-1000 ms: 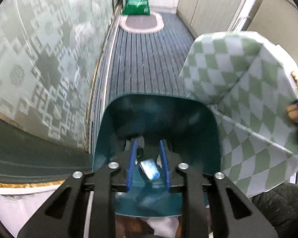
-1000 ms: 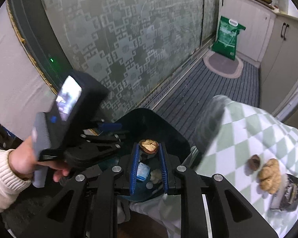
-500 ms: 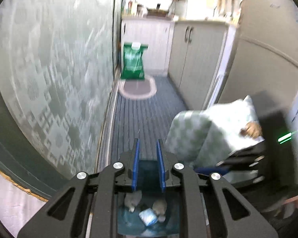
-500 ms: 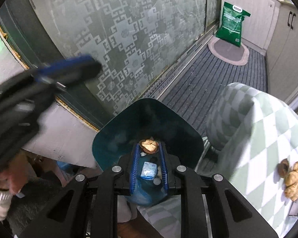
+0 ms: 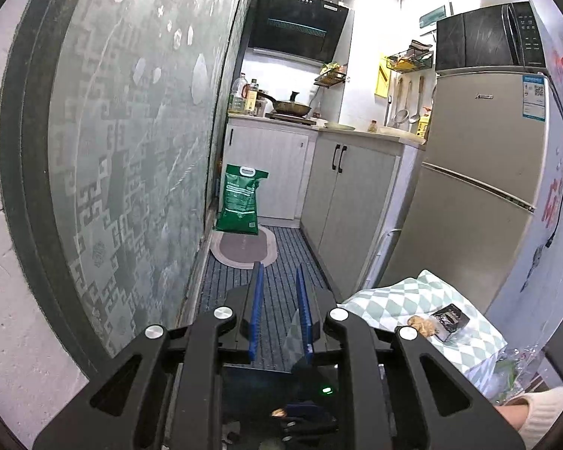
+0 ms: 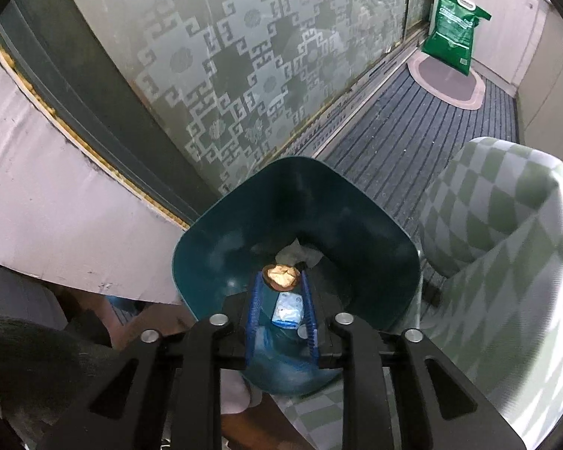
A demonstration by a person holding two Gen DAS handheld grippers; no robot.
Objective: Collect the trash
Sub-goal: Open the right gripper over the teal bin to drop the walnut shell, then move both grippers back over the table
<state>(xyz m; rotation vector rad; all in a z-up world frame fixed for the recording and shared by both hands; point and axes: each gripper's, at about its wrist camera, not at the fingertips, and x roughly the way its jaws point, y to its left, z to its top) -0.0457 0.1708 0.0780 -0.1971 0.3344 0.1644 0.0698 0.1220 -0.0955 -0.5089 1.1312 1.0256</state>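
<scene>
In the left wrist view, our left gripper (image 5: 279, 313) is lifted and points level down the narrow kitchen, its blue pads (image 5: 256, 315) parted with only the striped floor mat (image 5: 281, 262) showing between them; it holds nothing. To the right, just past the gripper frame, the surface (image 5: 390, 300) under its green checked cloth carries what remains to collect: a tan walnut piece (image 5: 422, 325) touching a dark crumpled wrapper (image 5: 450, 318). We judge the nut scrap light, hard and brittle, best pinched across its widest part with gentle pressure so it does not shatter or squirt out. The wrapper looks thin, crinkly and slick; we would take it at a raised crumple rather than a flat edge. At the lower right a hand (image 5: 533, 410) in a cream sleeve shows, with clear plastic (image 5: 514, 369) beside it.

In the right wrist view, our right gripper (image 6: 281, 279) tilts steeply down over the mouth of the teal bin (image 6: 206, 240), which stands on the floor between the patterned glass door (image 6: 244, 56) on the left and the cloth-covered surface (image 6: 506, 225) on the right. Its pads are closed on a walnut shell (image 6: 282, 276) at the very tips, hanging above the bin's opening. Below it in the bin lie a small blue and white packet (image 6: 288, 309) and white crumpled paper (image 6: 300, 252). The tip hold looks shallow, so the shell should drop cleanly once released.
</scene>
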